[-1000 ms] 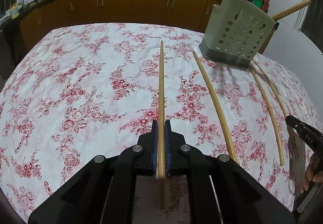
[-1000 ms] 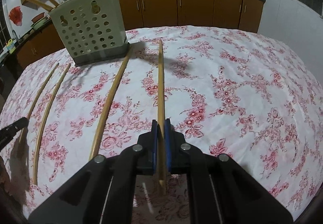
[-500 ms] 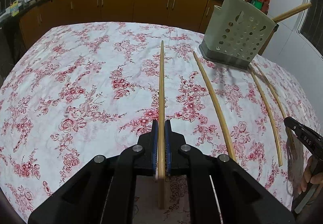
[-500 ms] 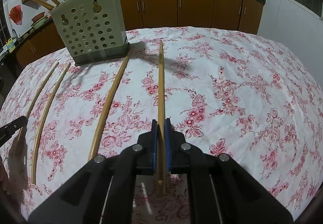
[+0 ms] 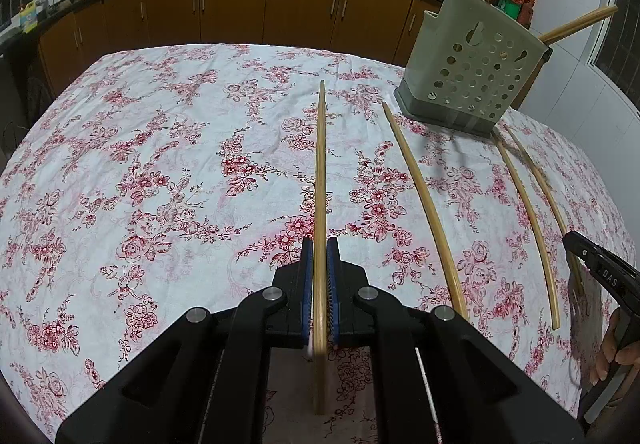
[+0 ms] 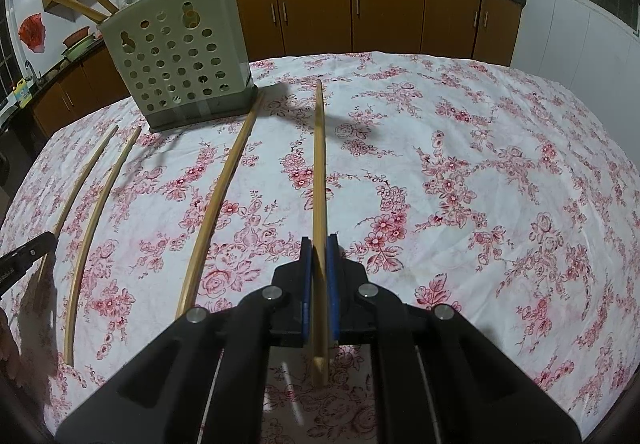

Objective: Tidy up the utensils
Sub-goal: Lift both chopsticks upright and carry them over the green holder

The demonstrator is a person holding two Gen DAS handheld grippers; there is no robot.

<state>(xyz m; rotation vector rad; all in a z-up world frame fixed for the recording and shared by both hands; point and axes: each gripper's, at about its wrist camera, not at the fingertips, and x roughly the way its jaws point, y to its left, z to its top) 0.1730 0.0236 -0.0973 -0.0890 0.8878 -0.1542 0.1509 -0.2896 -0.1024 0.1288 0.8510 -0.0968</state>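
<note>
My left gripper (image 5: pixel 319 244) is shut on a long wooden chopstick (image 5: pixel 320 171) that points away over the floral tablecloth. My right gripper (image 6: pixel 319 242) is shut on another wooden chopstick (image 6: pixel 319 163), held the same way. A green perforated utensil holder (image 5: pixel 472 71) stands at the far right in the left wrist view and at the far left in the right wrist view (image 6: pixel 176 51), with several chopsticks standing in it. Three loose chopsticks lie on the cloth: one (image 6: pixel 218 199) near my right gripper's chopstick, two (image 6: pixel 96 203) further left.
The table (image 5: pixel 140 163) is covered by a white cloth with red flowers. Brown kitchen cabinets (image 5: pixel 240 11) and a counter with pans run behind it. The other gripper's tip shows at the right edge of the left wrist view (image 5: pixel 600 268).
Both grippers have risen slightly with their chopsticks, and the utensil holder looks a little nearer. Both stay shut.
</note>
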